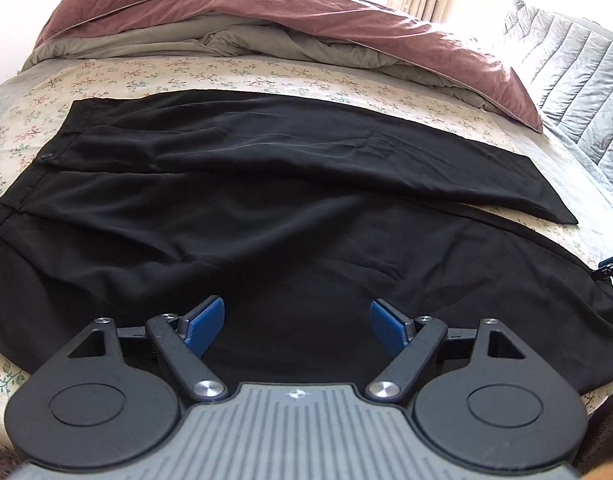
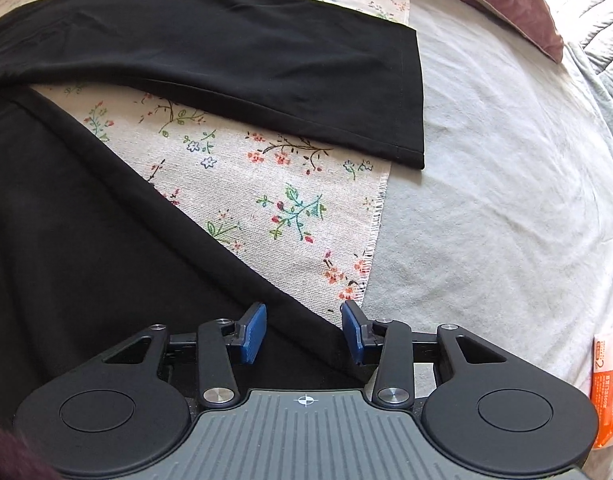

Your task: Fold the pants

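Black pants (image 1: 266, 184) lie spread flat on a floral cloth (image 1: 266, 76), waistband to the left, both legs running right and splayed apart. My left gripper (image 1: 296, 320) is open and empty, low over the near leg's middle. My right gripper (image 2: 304, 330) is open, its blue pads (image 2: 253, 334) on either side of the near leg's inner edge (image 2: 298, 316) close to the hem. The far leg's hem (image 2: 410, 96) lies flat beyond it. The right gripper's tip shows at the left wrist view's right edge (image 1: 612, 266).
A maroon and grey duvet (image 1: 306, 20) is bunched at the back of the bed. A grey quilted cover (image 1: 578, 72) lies at the right. The floral cloth's frayed edge (image 2: 376, 224) meets a pale grey sheet (image 2: 506, 180). An orange packet (image 2: 610, 392) lies at the far right.
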Demonstrator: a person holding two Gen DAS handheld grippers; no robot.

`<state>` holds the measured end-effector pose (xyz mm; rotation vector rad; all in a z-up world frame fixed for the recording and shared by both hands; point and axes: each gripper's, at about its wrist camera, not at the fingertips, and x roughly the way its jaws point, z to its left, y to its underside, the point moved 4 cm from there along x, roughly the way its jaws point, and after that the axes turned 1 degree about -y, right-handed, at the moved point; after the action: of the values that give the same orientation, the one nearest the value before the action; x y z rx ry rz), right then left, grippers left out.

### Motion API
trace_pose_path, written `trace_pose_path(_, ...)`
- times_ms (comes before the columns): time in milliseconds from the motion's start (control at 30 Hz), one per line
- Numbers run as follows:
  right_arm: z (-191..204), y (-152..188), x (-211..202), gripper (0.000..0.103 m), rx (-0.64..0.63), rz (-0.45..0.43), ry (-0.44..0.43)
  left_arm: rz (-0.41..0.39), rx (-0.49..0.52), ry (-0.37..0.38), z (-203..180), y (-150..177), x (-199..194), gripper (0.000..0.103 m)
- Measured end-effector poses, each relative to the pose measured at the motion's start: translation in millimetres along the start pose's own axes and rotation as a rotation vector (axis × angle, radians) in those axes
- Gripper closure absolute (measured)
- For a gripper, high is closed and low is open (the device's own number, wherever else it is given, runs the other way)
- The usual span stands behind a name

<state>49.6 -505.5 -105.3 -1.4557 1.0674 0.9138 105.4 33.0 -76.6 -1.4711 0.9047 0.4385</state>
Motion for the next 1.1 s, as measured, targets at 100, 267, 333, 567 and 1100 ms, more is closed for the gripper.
trace_pose_path(100,-4.3,-1.8,3.7,0.066,-0.016,0.019,-0.038,0.006,-0.018,0.021,-6.8,0.0,0.8,0.014)
trace_pose_path(267,-3.3,1.4,0.5,0.095,-0.017,0.035,-0.122,0.019,-0.012,0.038,-23.1,2.3,5.4,0.014)
trace_pose_path(333,4.6,1.9,-4.5,0.102,-0.06,0.019,-0.089,0.027,-0.001,0.045,-29.0,3.5,8.3,0.014)
trace_pose_path(567,7.5,-5.3,-12.5,0.089,-0.035,-0.071,0.063,0.057,0.031,0.051,-37.4,10.0,15.8,0.014)
trace_pose_path(1100,113.0,-94.4,-52.3,0.032,-0.109,-0.27,-0.001,-0.022,-0.084,-0.117,17.6,-56.9,34.2,0.0)
